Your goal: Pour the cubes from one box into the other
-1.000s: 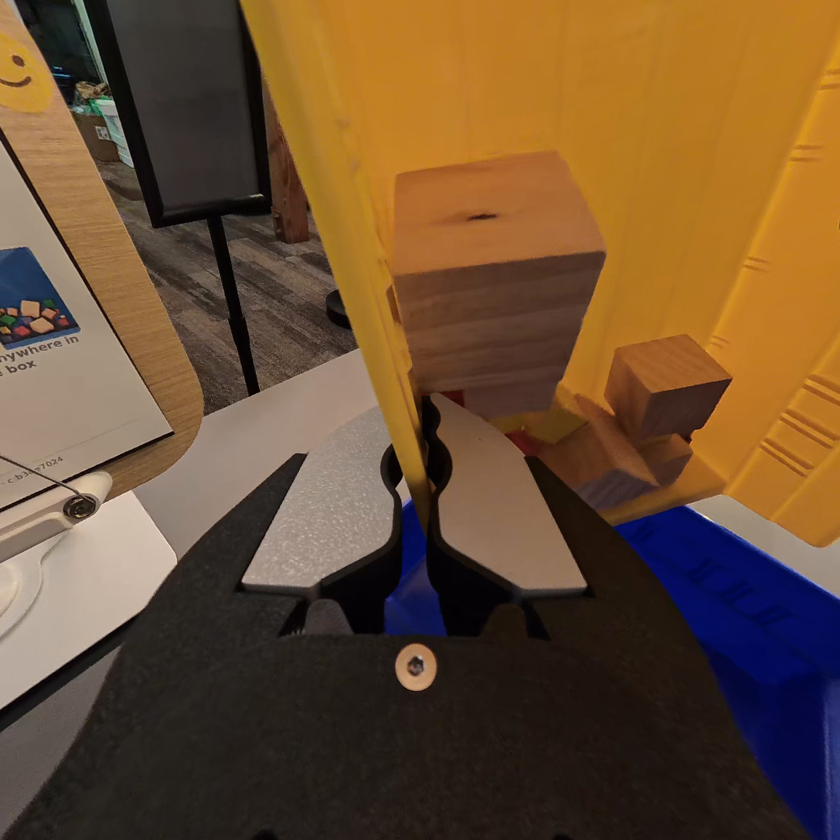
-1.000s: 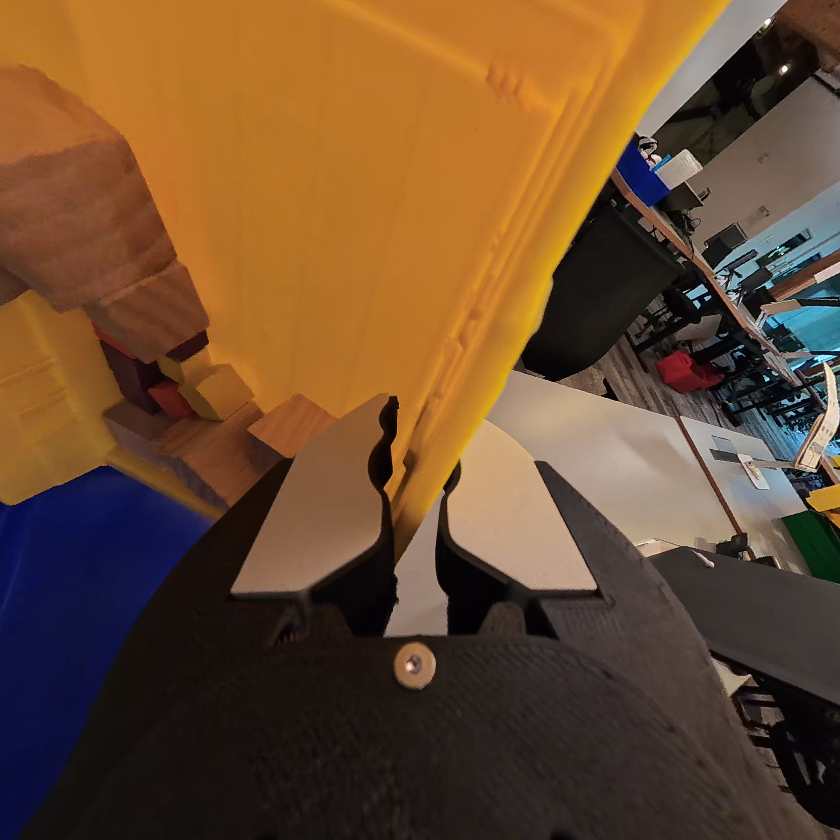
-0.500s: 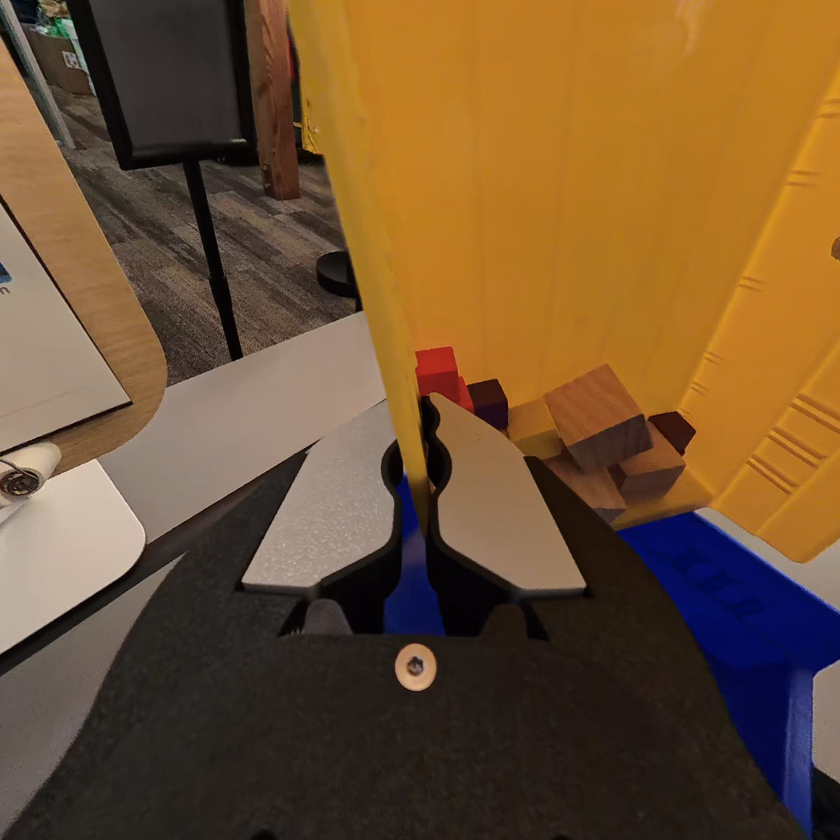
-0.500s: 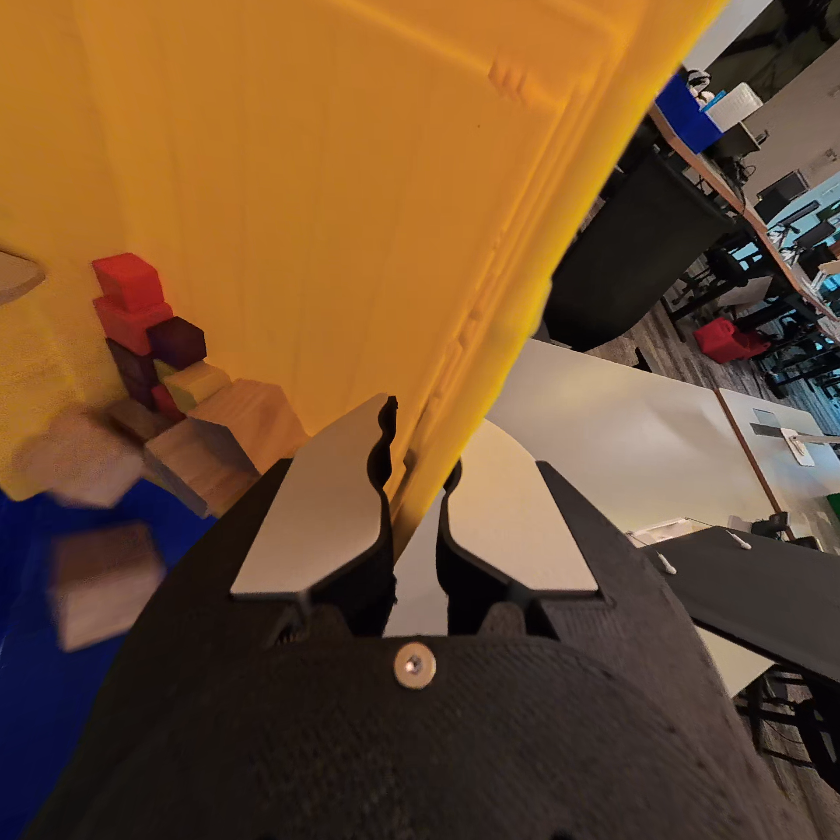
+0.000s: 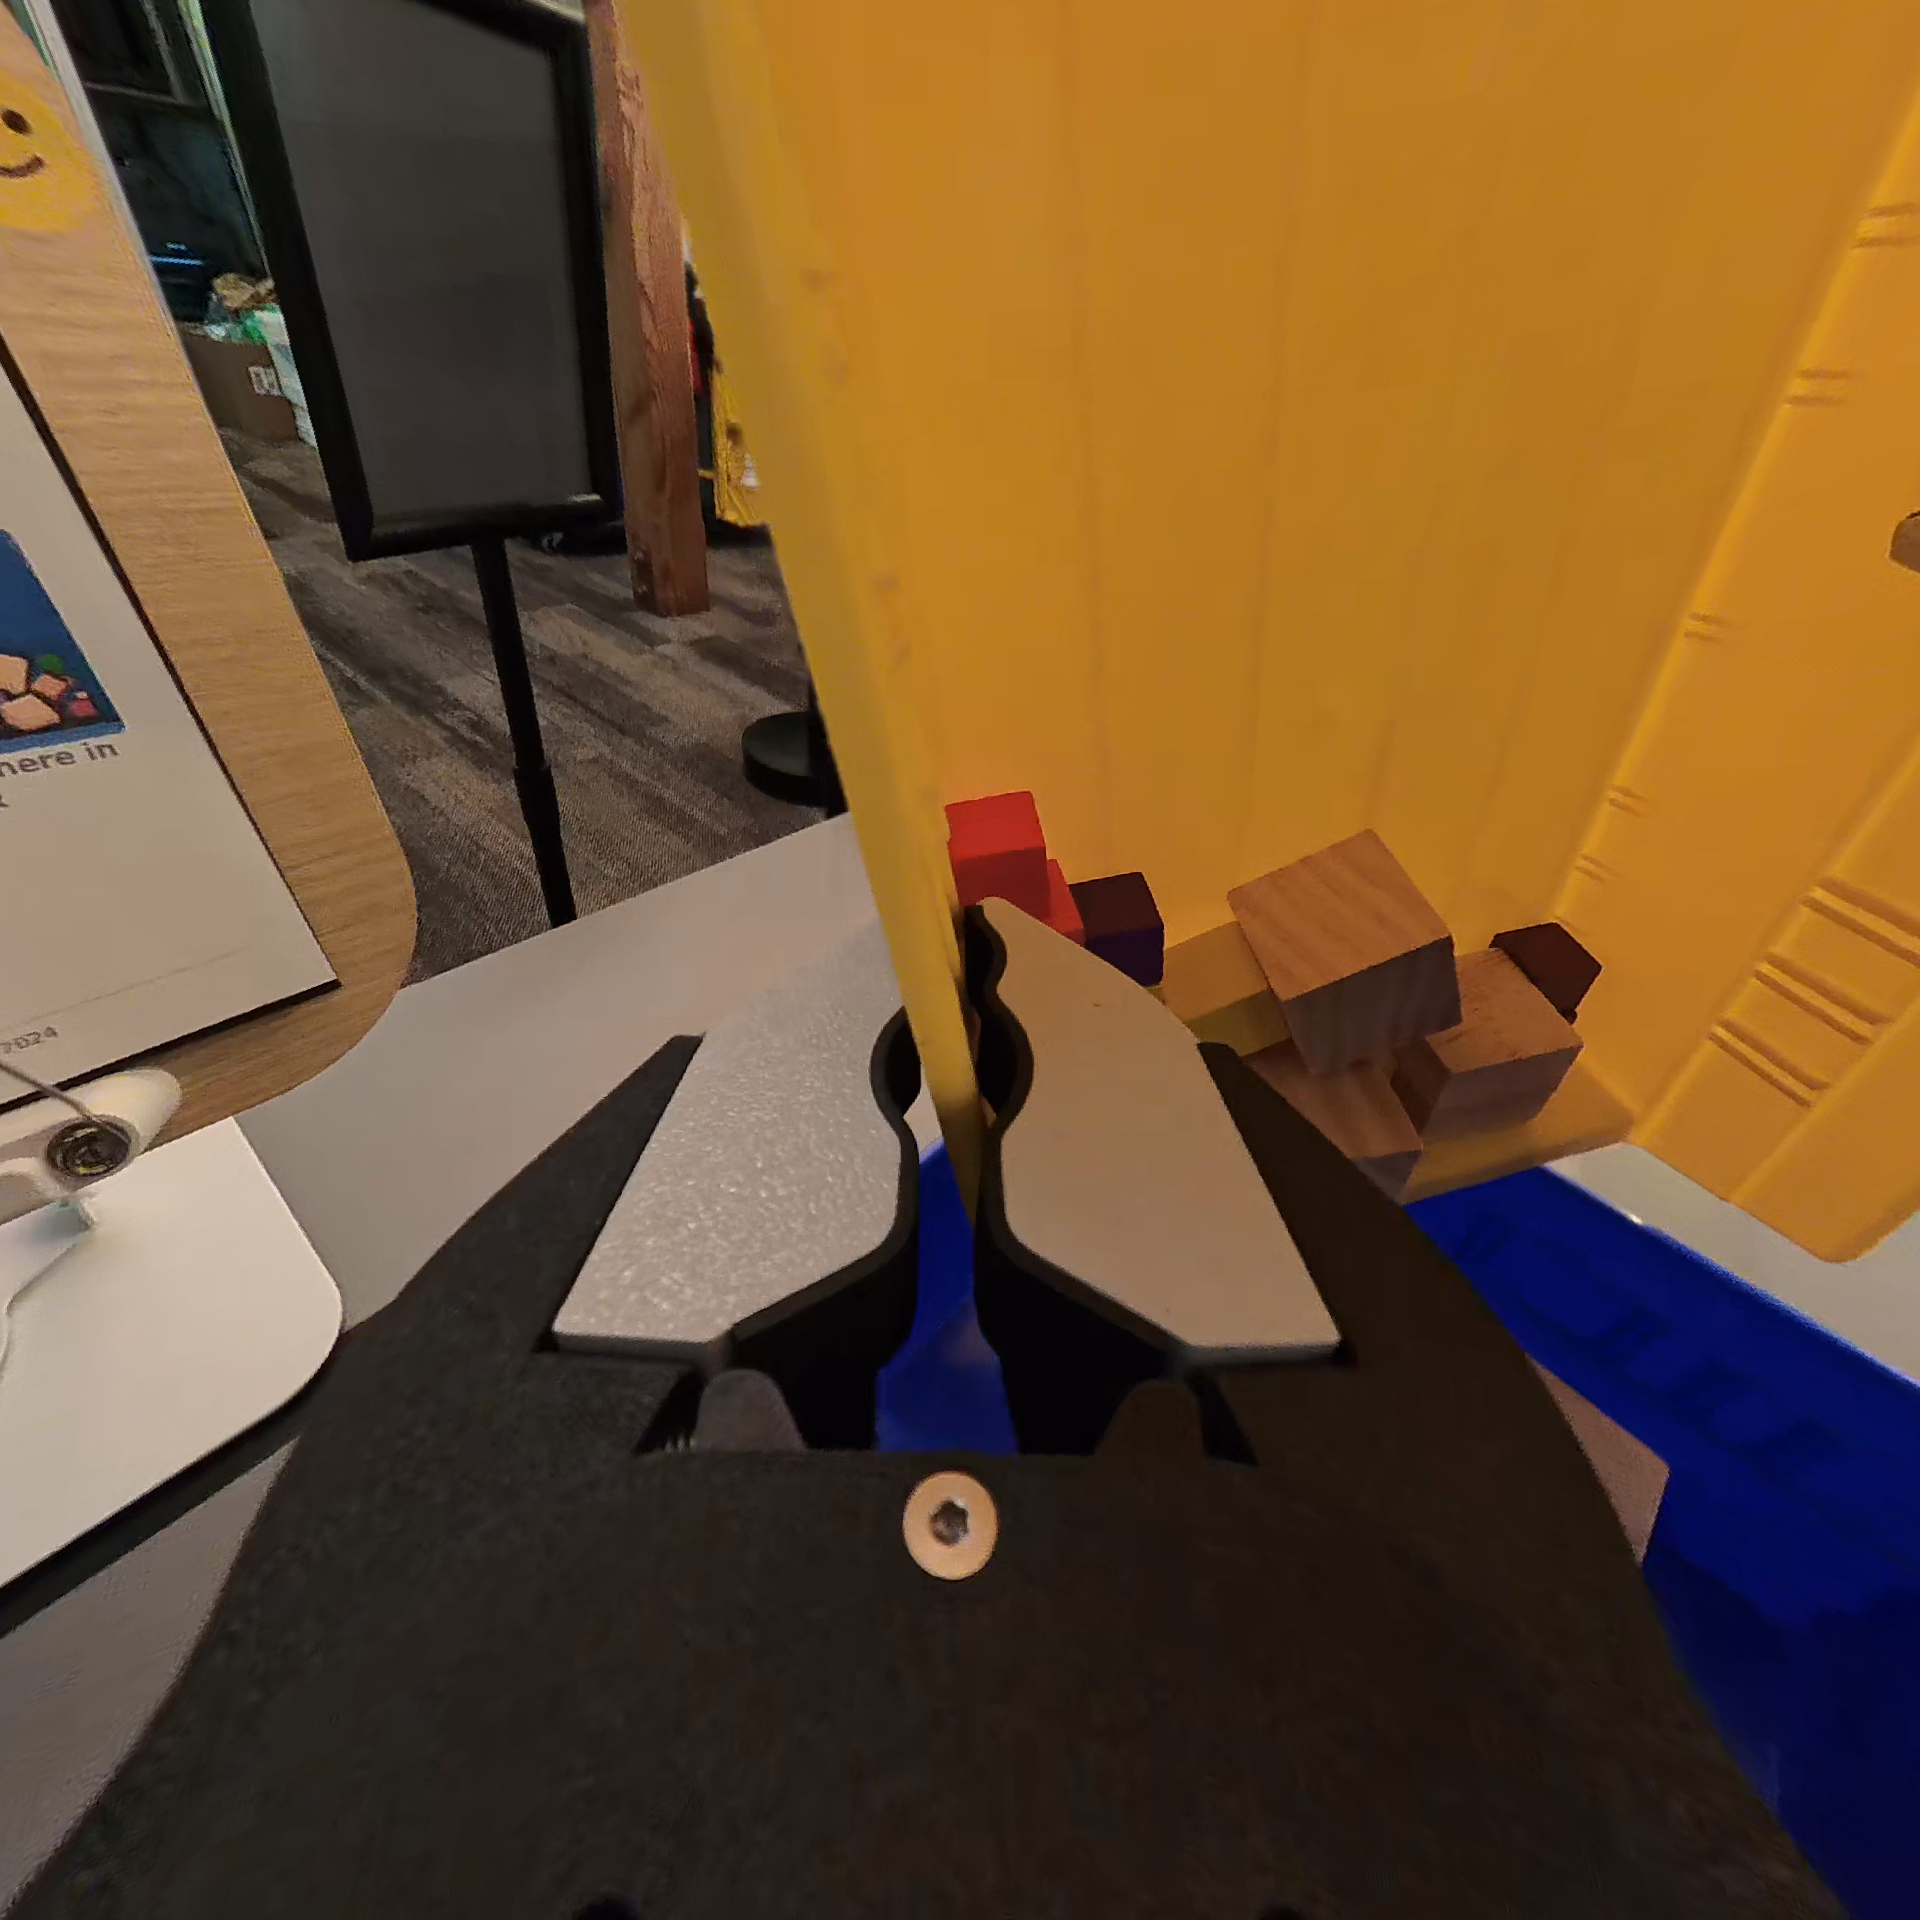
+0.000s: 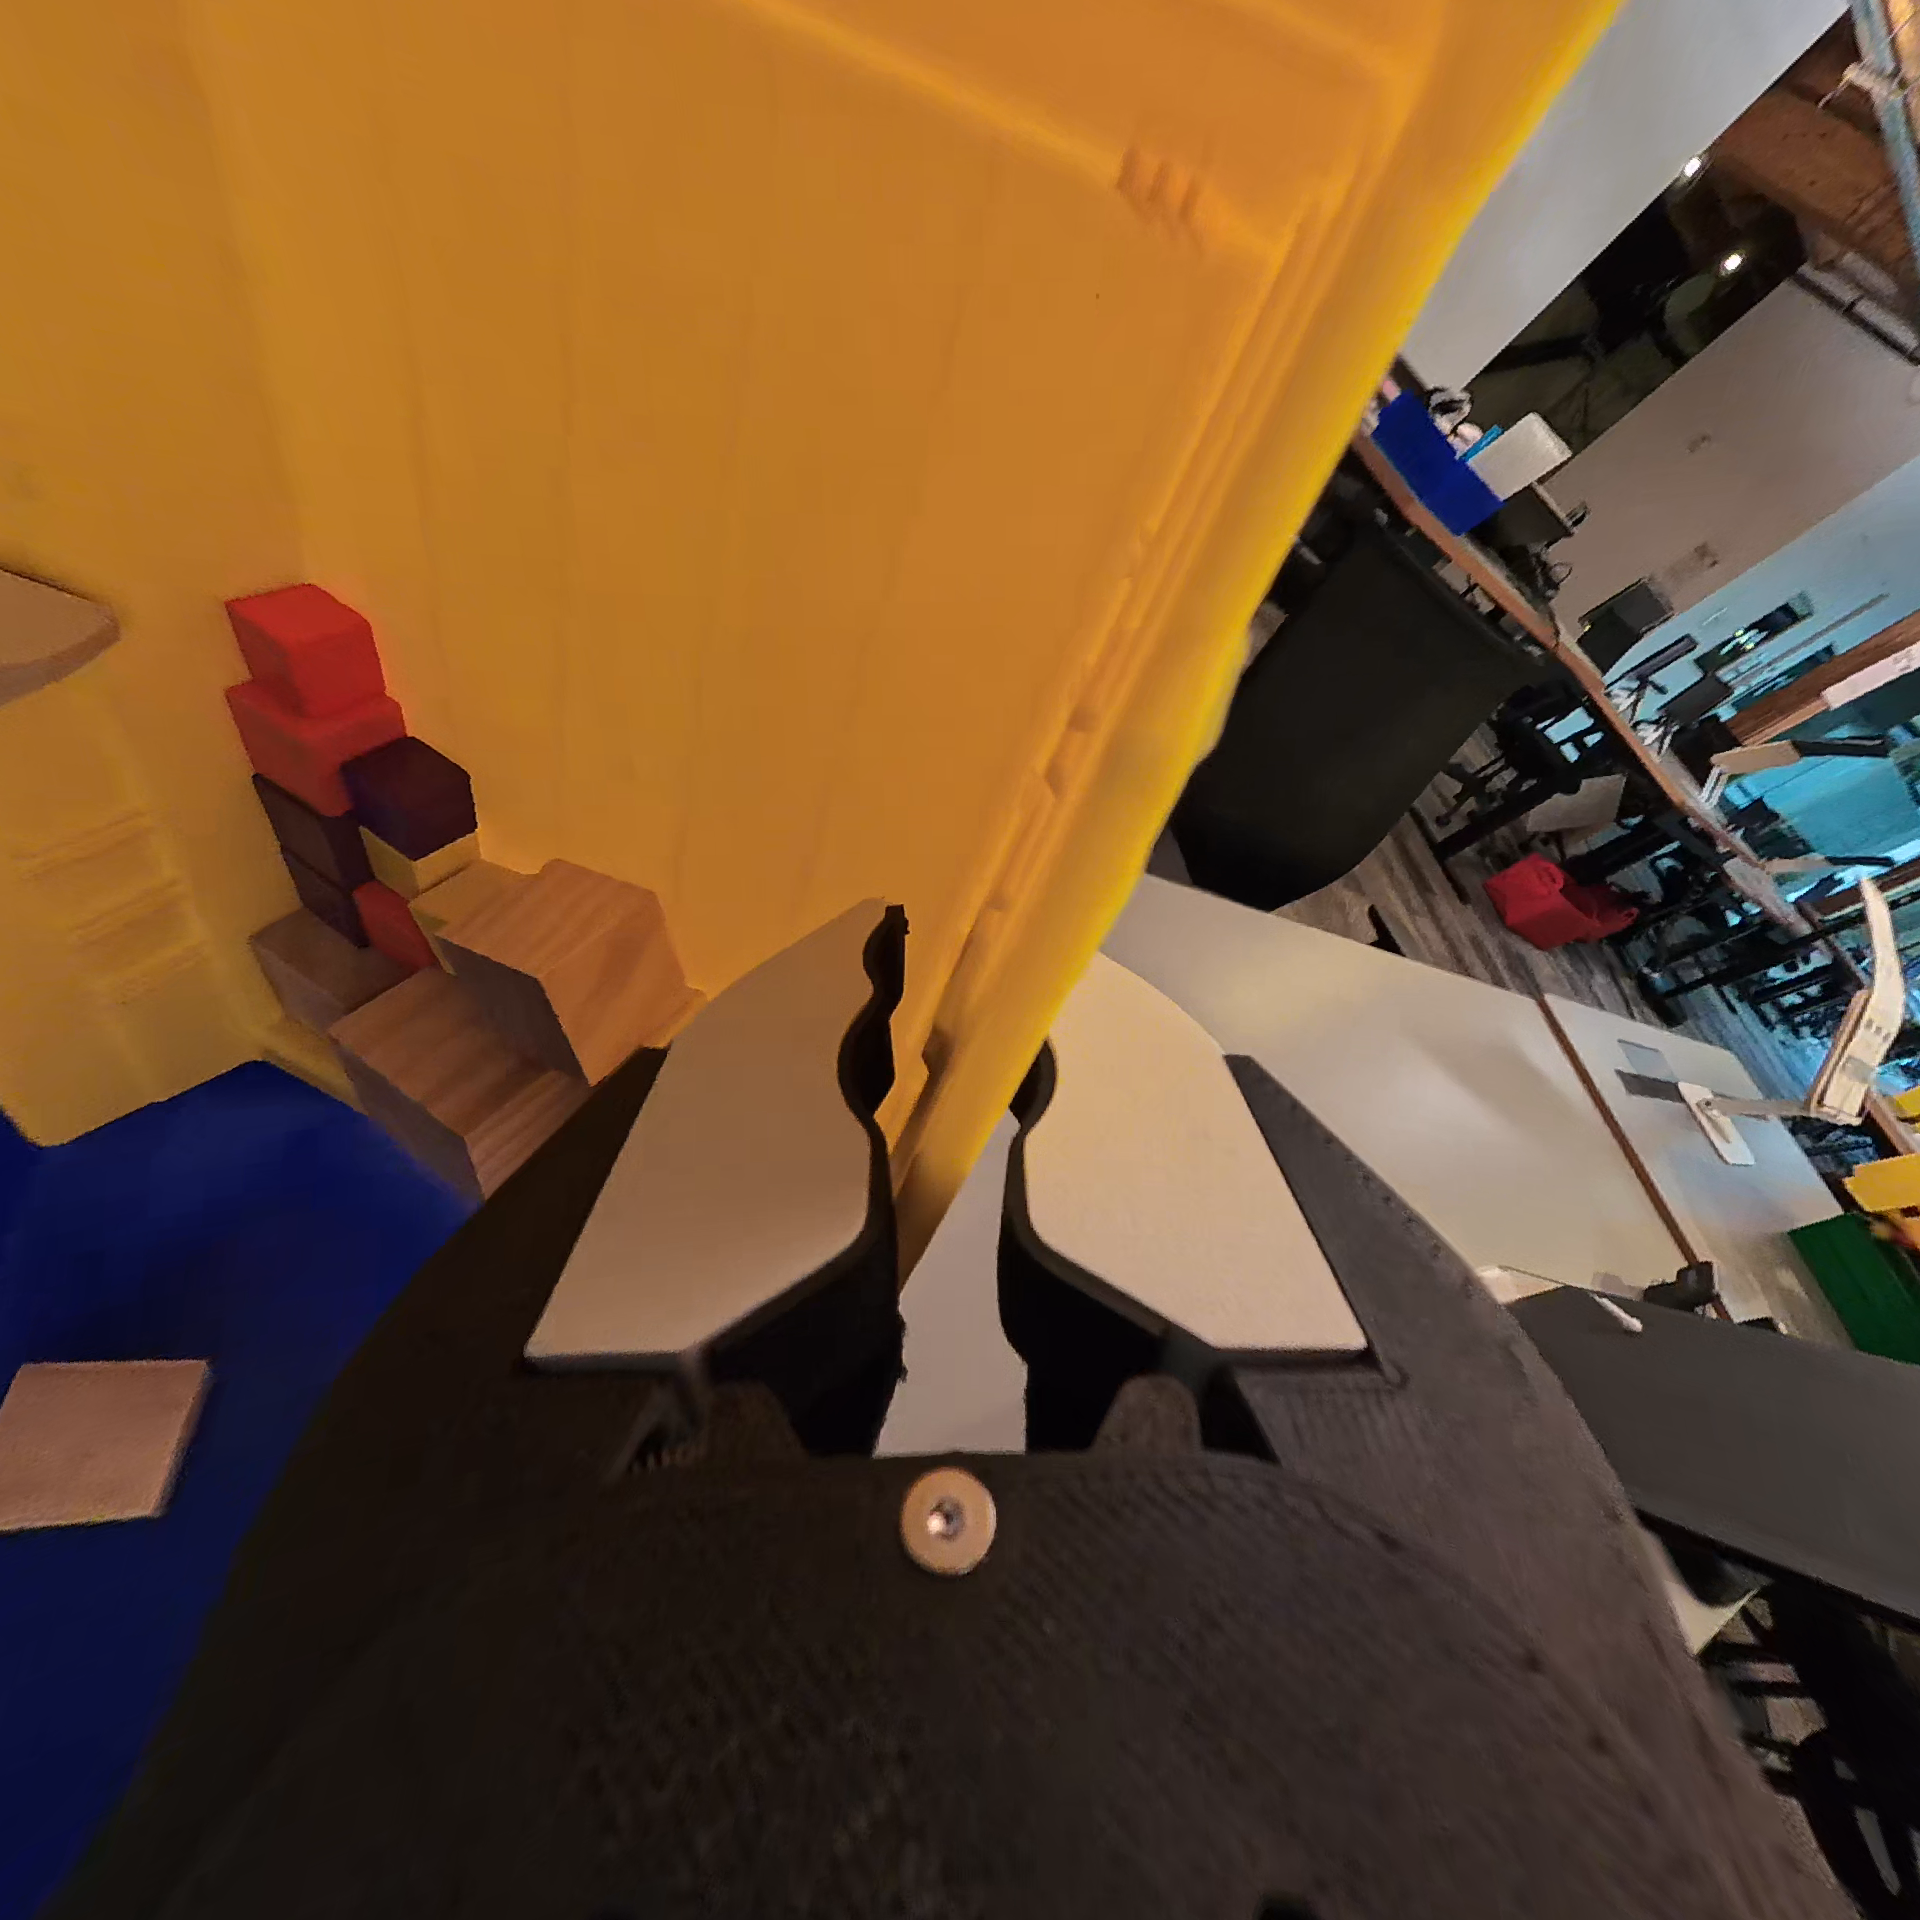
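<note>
While tipped steeply over the blue box (image 5: pixel 1714 1382), yellow box (image 5: pixel 1299 416) pinched on two opposite walls. Left claw (image 5: pixel 951 1029) pressed together on the left wall, one finger outside and one inside, wall edge running straight down between them. Right claw (image 6: pixel 940 1023) likewise clamped on the right wall, inner finger inside the box, outer finger behind the wall against the pale counter (image 6: pixel 1351 1039). Inside the yellow box, a cluster of cubes piled at the lowest corner, right at the pouring lip: red cube (image 5: pixel 995 844) on top against the left wall, dark purple cube (image 5: pixel 1117 914) just beside it, pale yellow cube (image 5: pixel 1216 982) next, then a large plain wooden cube (image 5: pixel 1340 945) resting on other wooden blocks, and a small dark brown cube (image 5: pixel 1548 961) at the far side. Same pile seen from the right wrist view as a red-topped stack leaning in the corner. Blue box directly below the lip, one wooden cube (image 6: pixel 99 1439) lying inside it, blurred. Grey counter (image 5: pixel 582 997) under both boxes; black sign stand (image 5: pixel 457 312) on the floor beyond, printed board (image 5: pixel 135 727) at left.
</note>
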Demonstrator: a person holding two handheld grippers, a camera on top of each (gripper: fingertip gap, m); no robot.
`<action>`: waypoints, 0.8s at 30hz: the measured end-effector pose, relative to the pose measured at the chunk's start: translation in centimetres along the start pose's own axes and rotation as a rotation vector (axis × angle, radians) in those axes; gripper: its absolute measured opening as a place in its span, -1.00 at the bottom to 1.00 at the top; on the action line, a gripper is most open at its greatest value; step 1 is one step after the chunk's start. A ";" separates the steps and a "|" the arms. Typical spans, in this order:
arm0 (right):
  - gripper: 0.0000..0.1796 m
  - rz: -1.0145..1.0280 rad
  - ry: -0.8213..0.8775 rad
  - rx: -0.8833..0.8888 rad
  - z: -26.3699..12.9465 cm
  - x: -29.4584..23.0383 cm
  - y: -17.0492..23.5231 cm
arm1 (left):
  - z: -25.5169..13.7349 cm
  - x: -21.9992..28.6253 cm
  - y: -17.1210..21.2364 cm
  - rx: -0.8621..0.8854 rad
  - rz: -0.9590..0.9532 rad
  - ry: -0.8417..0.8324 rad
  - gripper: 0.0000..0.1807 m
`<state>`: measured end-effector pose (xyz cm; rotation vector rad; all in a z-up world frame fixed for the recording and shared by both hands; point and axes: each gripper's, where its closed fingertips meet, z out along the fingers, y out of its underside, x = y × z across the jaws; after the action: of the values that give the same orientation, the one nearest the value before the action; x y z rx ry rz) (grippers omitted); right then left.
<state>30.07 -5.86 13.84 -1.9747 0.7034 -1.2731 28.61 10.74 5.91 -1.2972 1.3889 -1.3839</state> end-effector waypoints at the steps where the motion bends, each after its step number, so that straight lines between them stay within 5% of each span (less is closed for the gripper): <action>1: -0.82 -0.005 0.008 0.009 -0.2 0.0 -0.2 | 0.0 0.1 -0.1 0.011 -0.007 0.004 -0.95; 24: -0.81 -0.122 0.074 0.124 -3.3 0.1 -2.6 | -1.5 0.7 -1.1 0.171 -0.080 0.045 -0.95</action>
<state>27.31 -5.11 16.92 -1.9022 0.5319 -1.4338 27.12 10.49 7.25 -1.2273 1.2296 -1.5585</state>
